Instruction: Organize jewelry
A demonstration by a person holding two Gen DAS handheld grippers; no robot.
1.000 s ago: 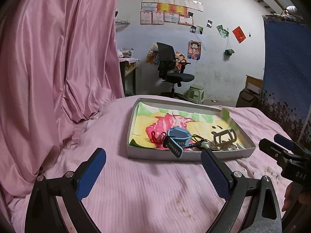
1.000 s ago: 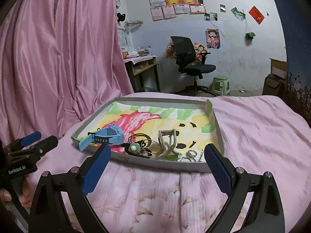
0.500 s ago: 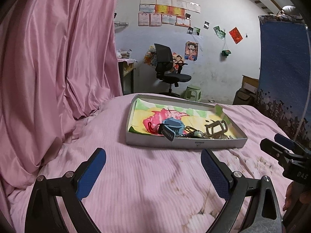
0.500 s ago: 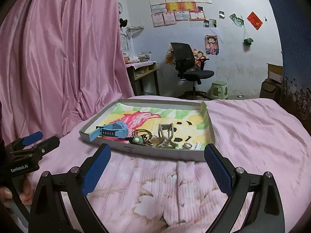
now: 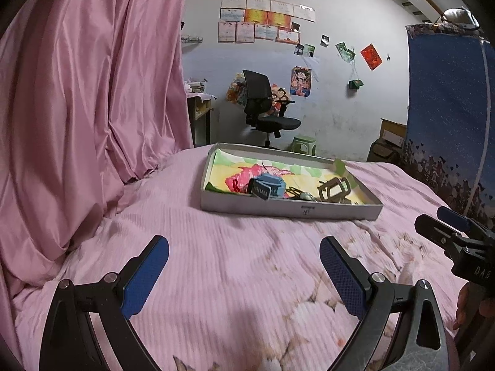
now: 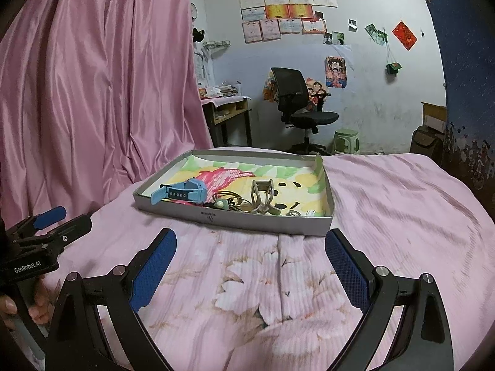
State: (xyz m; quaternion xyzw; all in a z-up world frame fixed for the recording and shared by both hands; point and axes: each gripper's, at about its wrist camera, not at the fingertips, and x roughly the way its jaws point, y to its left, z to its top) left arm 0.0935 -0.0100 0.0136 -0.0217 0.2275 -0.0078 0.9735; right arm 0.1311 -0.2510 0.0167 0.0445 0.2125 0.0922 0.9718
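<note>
A shallow grey box tray [image 5: 290, 211] [image 6: 235, 218] with a colourful lining lies on the pink bedspread. In it lie a blue watch [image 5: 267, 186] [image 6: 181, 192], a beige hair claw [image 5: 334, 188] [image 6: 263, 196], a green pendant with cords [image 6: 221, 204] and small rings [image 6: 294, 213]. My left gripper [image 5: 244, 258] is open and empty, well short of the tray. My right gripper [image 6: 250, 252] is open and empty, just before the tray's near wall. Each gripper shows in the other's view: the right one [image 5: 445, 225], the left one [image 6: 58, 225].
A pink curtain [image 5: 86, 92] hangs close on the left. A blue cloth [image 5: 448, 117] hangs on the right. Beyond the bed stand an office chair [image 6: 297, 108], a green stool [image 6: 346, 140] and a desk [image 6: 225, 108].
Both grippers have drawn back from the tray and risen a little; the tray now looks smaller and farther. Both stay open and empty. The jewelry has not moved.
</note>
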